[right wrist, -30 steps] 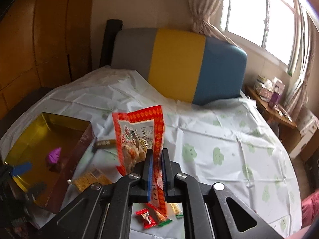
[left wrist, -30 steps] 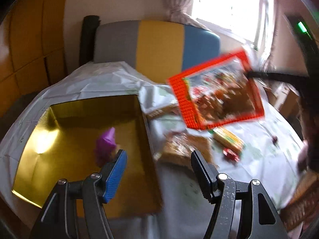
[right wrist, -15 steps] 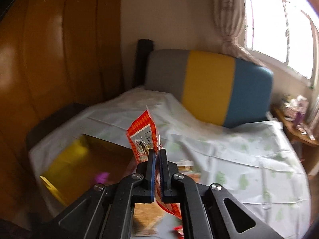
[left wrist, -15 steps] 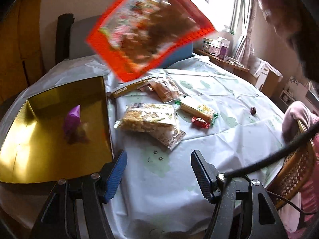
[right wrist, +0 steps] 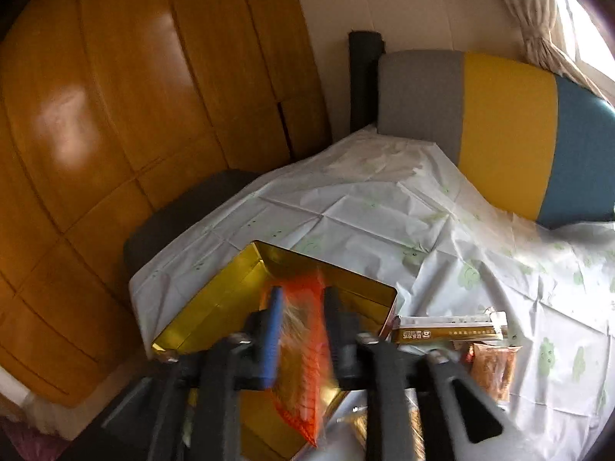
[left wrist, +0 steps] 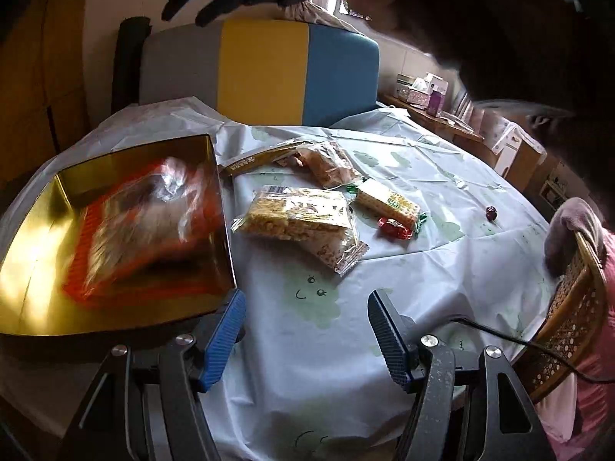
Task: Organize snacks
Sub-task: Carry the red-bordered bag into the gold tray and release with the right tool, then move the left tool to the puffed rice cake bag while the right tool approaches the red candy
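- The right tongs [right wrist: 301, 330] point down over the gold box [left wrist: 42, 207]; their jaws have just been opening, letting go of the red snack bag [left wrist: 142, 226].
- The bag, blurred, lies in the box.
- The left tongs [left wrist: 305, 340] hang open and empty beside the box, above the bench [left wrist: 307, 384].
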Motion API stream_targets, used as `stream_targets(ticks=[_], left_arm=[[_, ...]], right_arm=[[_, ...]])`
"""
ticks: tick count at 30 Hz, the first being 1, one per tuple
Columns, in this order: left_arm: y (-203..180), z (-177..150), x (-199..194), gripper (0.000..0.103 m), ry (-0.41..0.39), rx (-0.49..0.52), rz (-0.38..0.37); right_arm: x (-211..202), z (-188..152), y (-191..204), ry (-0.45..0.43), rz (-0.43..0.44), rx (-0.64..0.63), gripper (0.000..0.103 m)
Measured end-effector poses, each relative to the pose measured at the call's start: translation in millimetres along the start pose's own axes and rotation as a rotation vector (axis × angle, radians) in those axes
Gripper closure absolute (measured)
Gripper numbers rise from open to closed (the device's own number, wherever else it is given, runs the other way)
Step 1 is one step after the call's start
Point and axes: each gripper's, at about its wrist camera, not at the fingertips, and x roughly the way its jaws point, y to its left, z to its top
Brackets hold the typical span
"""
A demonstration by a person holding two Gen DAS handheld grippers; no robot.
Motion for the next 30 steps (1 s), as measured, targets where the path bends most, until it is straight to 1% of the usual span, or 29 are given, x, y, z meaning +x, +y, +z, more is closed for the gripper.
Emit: stream_targets(ticks=[3, 10, 13, 16, 23, 24, 25, 26, 27, 28, 30], left_arm=[[-2, -2, 1, 0.036, 0.001, 0.015, 0.006], [-6, -3, 2, 0.036, 0.004, 0.032, 0.003], [-8, -3, 2, 0.036, 0.007, 0.032, 0.007], [-10, -3, 4, 0.036, 0.013, 0.038, 0.007], [-16, -2, 7, 0.036, 0.03, 0.061, 0.0], [-16, -2, 7, 0.034, 0.034, 0.064, -0.002], [-17, -1, 9, 0.028, 0.044, 0.07, -0.004], [-17, -1, 10, 0.026, 0.05, 0.072, -0.005], [-16, -1, 10, 0.022, 0.053, 0.069, -0.011], [-15, -1, 11, 0.018, 0.059, 0.066, -0.025], [-14, 1, 10, 0.017, 0.066, 0.066, -0.048]], right_arm=[[8, -2, -1, 0.001, -0.041, -0.008, 0.078], [2, -28, -22, 0.039, -0.095, 0.008, 0.078], [-4, -47, -42, 0.07, -0.13, 0.039, 0.074], [-11, -69, -66, 0.098, -0.159, 0.087, 0.074], [-35, -121, -127, 0.151, -0.264, 0.216, 0.071], [-39, -128, -135, 0.159, -0.28, 0.232, 0.071], [-43, -134, -143, 0.164, -0.294, 0.244, 0.071], [-48, -140, -152, 0.17, -0.317, 0.258, 0.071], [-53, -145, -159, 0.174, -0.347, 0.266, 0.071], [-60, -150, -168, 0.175, -0.397, 0.276, 0.071], [-75, -160, -192, 0.163, -0.493, 0.318, 0.071]])
